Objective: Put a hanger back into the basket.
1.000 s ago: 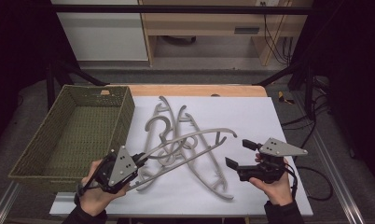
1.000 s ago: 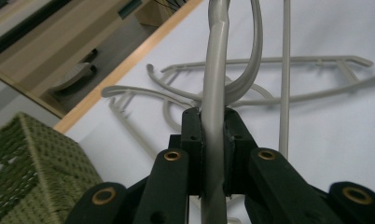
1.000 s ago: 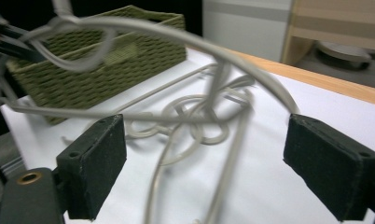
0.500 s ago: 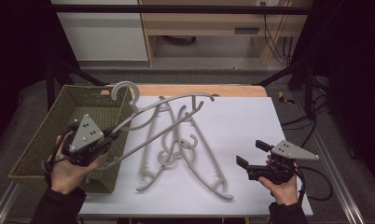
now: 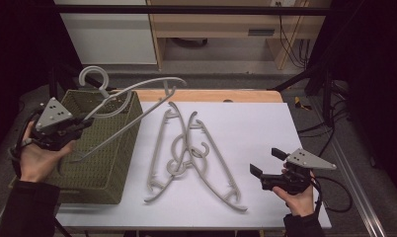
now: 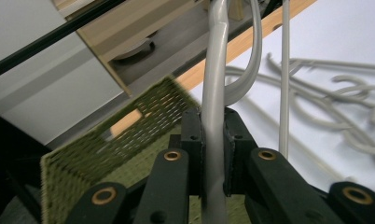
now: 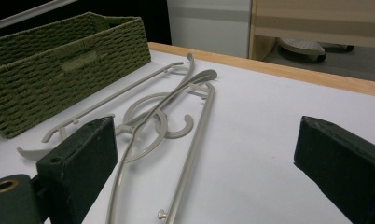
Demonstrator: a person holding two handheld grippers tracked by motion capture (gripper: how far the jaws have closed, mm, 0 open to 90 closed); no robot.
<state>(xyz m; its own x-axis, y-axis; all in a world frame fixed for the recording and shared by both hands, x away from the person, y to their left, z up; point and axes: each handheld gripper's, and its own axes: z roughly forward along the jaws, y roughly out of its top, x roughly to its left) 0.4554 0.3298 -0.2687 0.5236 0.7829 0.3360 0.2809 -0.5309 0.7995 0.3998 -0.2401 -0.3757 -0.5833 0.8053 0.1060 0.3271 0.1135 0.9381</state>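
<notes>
Left side: green woven rectangular basket (image 5: pixel 105 148) sits at the table's left edge. The left gripper (image 5: pixel 80 124) is held above it, jaws pinched on one arm of a pale grey plastic clothes hanger (image 5: pixel 132 96); the left gripper view shows the pads (image 6: pixel 193 140) pressing either side of the hanger's flat bar. This hanger is lifted clear of the table, tilted over the basket, hook uppermost near the basket's far rim.

Centre: two more grey plastic hangers (image 5: pixel 186 153) lie crossed on the white table surface (image 5: pixel 256 123), just beside the basket, hooks interlocked.

Right side: the right gripper (image 5: pixel 265 165) hovers low over the table, near the crossed pair but apart from it. Jaws have just been opening and stand spread wide, nothing between them.
</notes>
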